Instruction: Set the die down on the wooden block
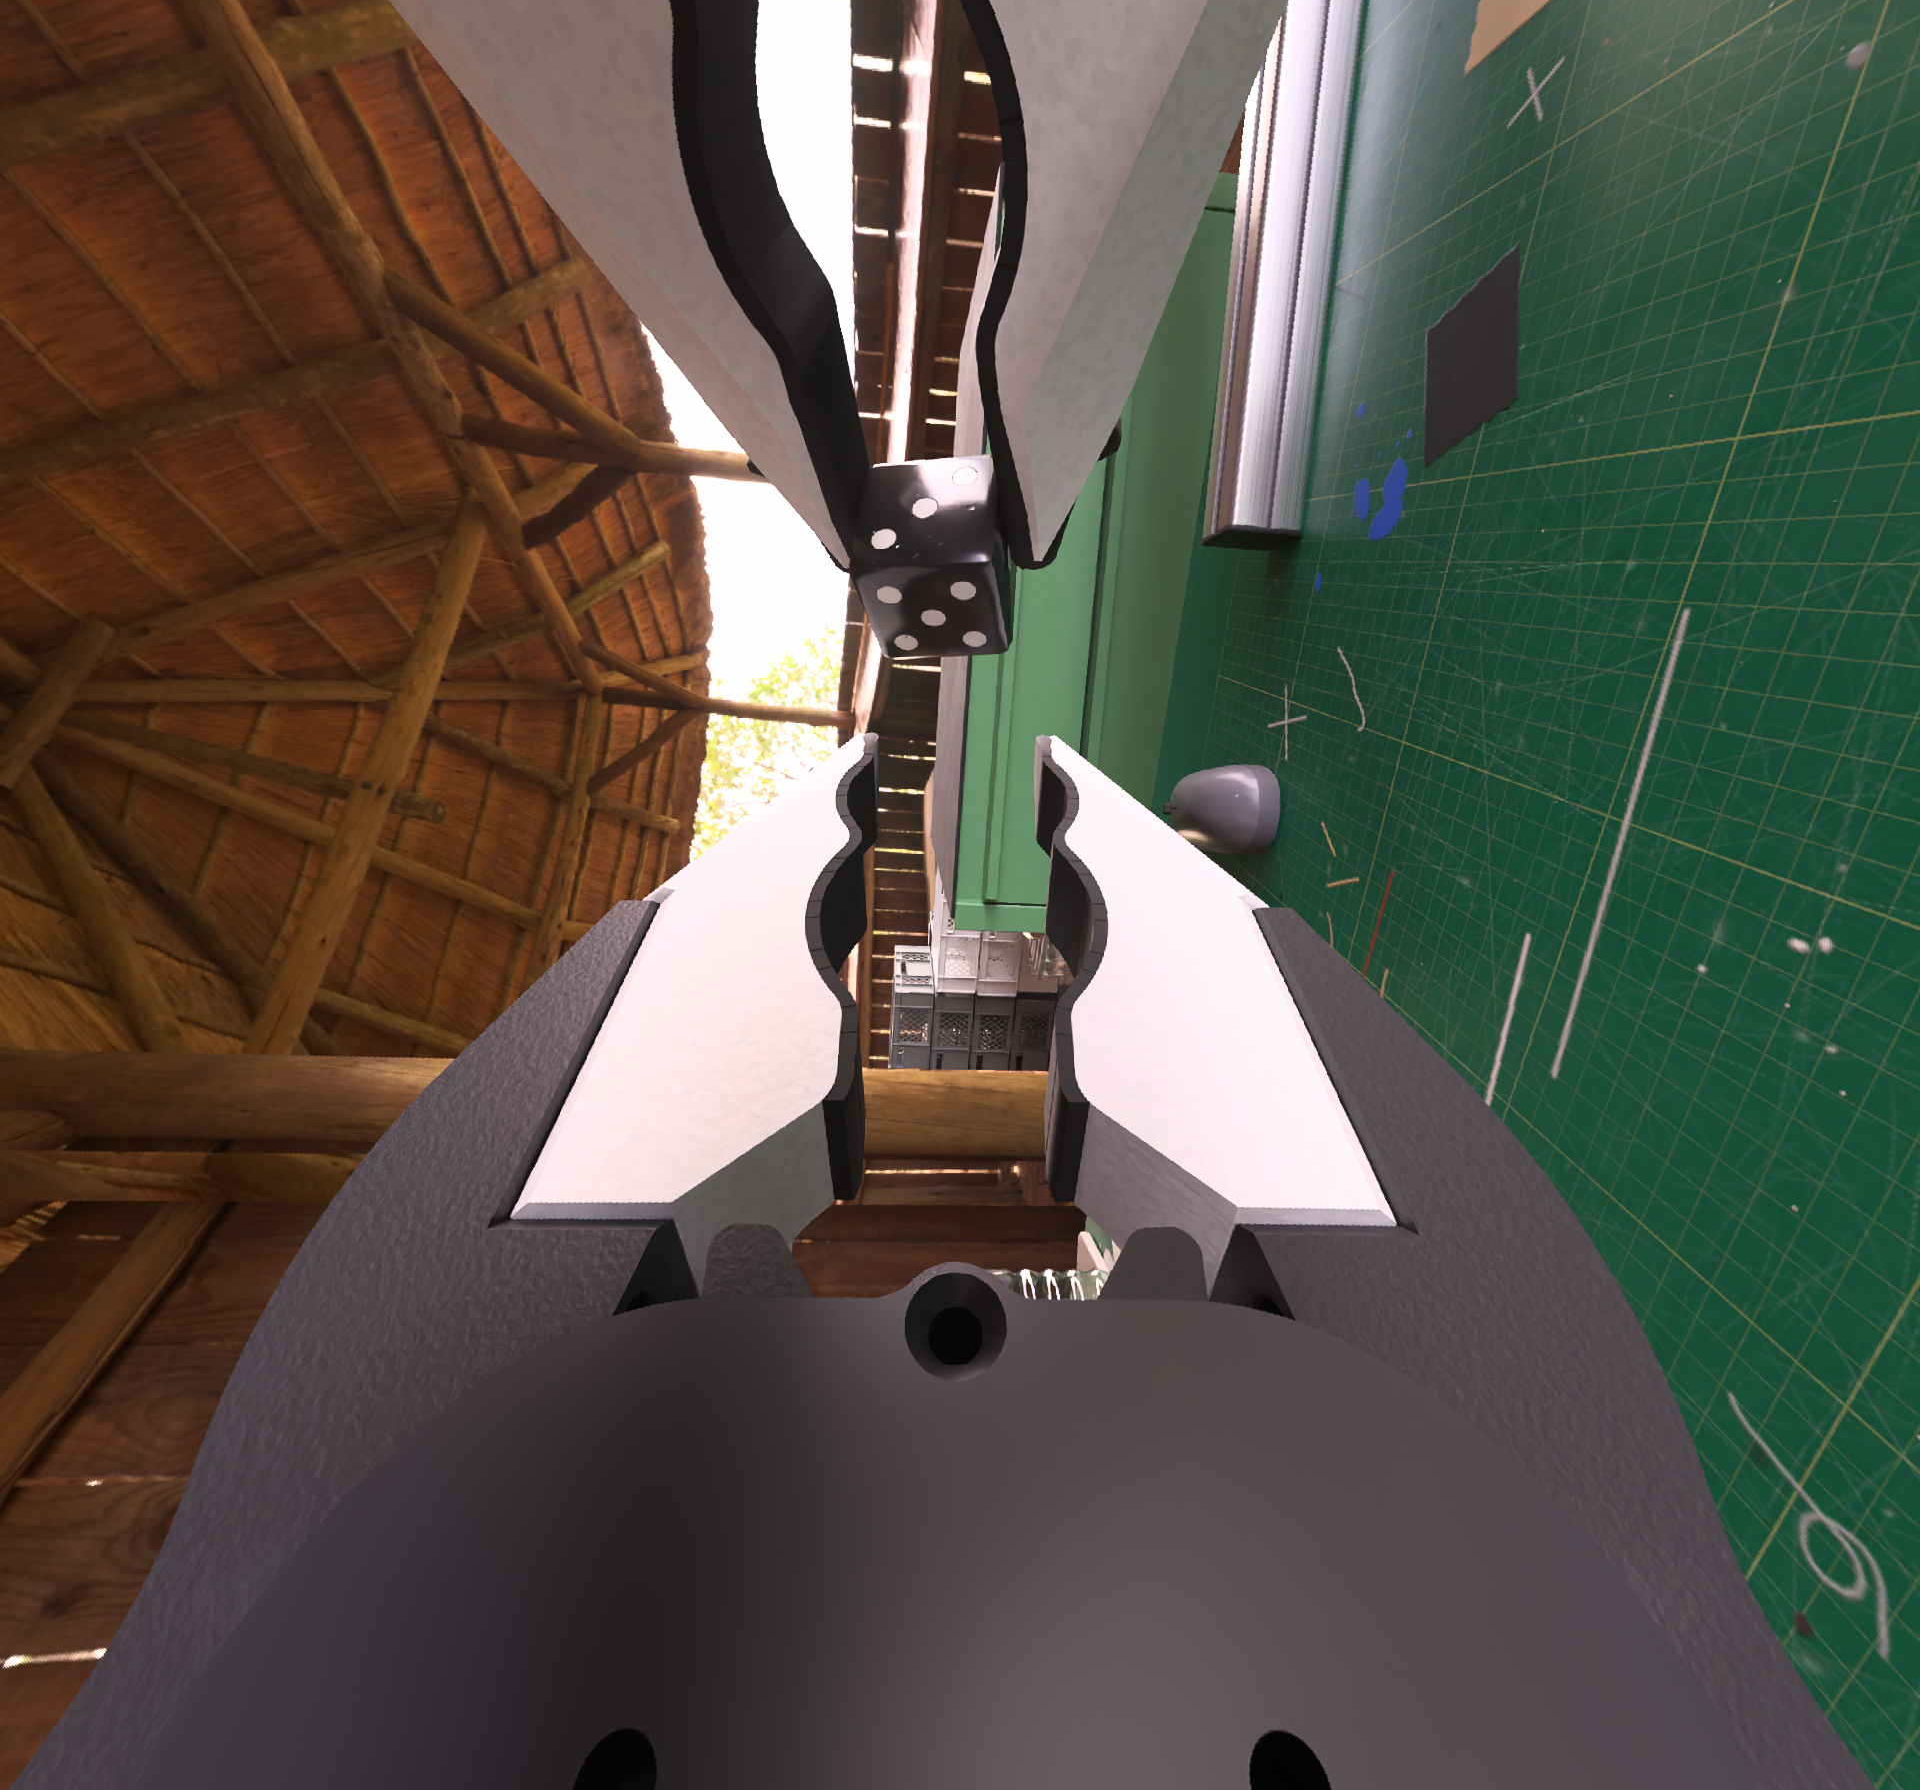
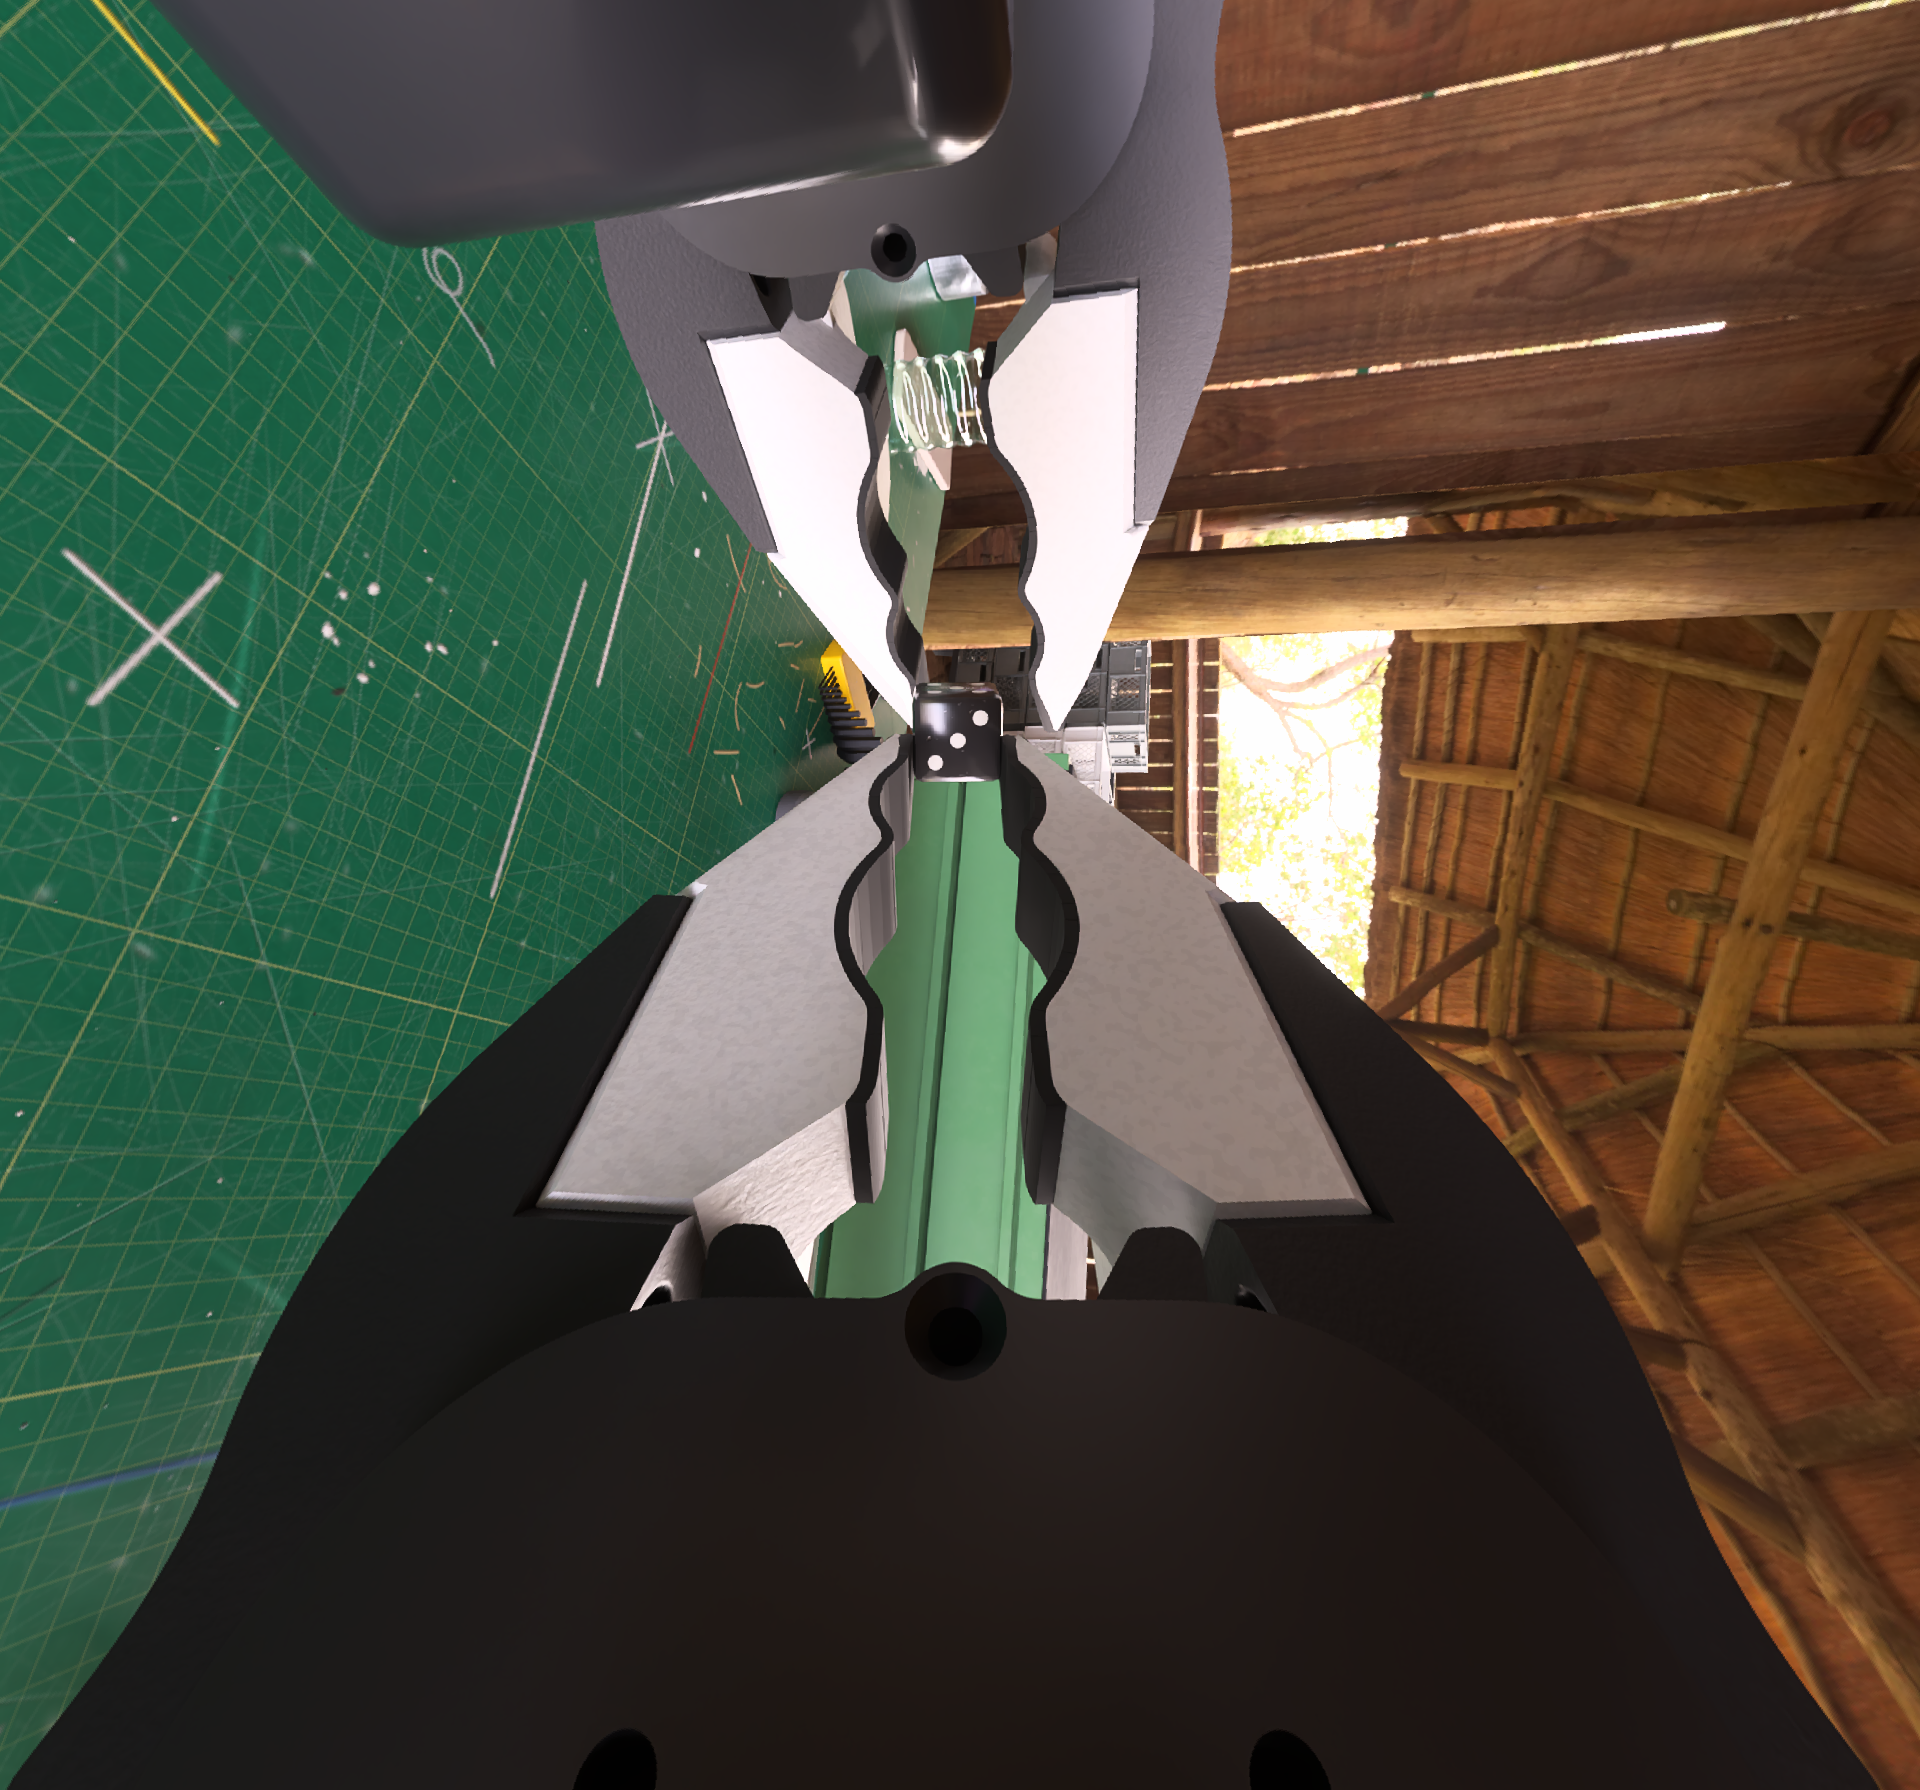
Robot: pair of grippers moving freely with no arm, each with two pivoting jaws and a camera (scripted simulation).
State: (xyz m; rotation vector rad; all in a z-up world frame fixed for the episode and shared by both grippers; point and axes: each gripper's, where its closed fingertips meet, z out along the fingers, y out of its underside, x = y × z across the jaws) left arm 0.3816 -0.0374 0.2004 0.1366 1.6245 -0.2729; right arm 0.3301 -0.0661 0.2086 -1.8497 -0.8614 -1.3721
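Black with white pips, the die [image 1: 930, 561] sits pinched at the tips of the right tongs [image 2: 956, 753], clear of the green tabletop [image 1: 1662, 909]. The left tongs [image 1: 956, 748] are spread and point straight at the die from the opposite side. Their tips stand just short of it in the left wrist view and flank its far end in the right wrist view. We cannot find the wooden block in either view, so we judge the set-down has not yet begun.

Risks from here:
- The grip holds only the ends of the fingers. We expect any knock from the facing tongs to twist the die or squeeze it out.
- If the right tongs let go before the left tongs bite, the die drops, and a cube that small will likely tumble away.
- With both tools nose to nose, a slight misalignment could jam finger against finger.
- A grey rounded object [image 1: 1226, 805] lies on the tabletop below and could deflect a falling die.

Markings: we read no brand or label. The tabletop carries a printed grid, white crosses, scratches and blue paint spots.
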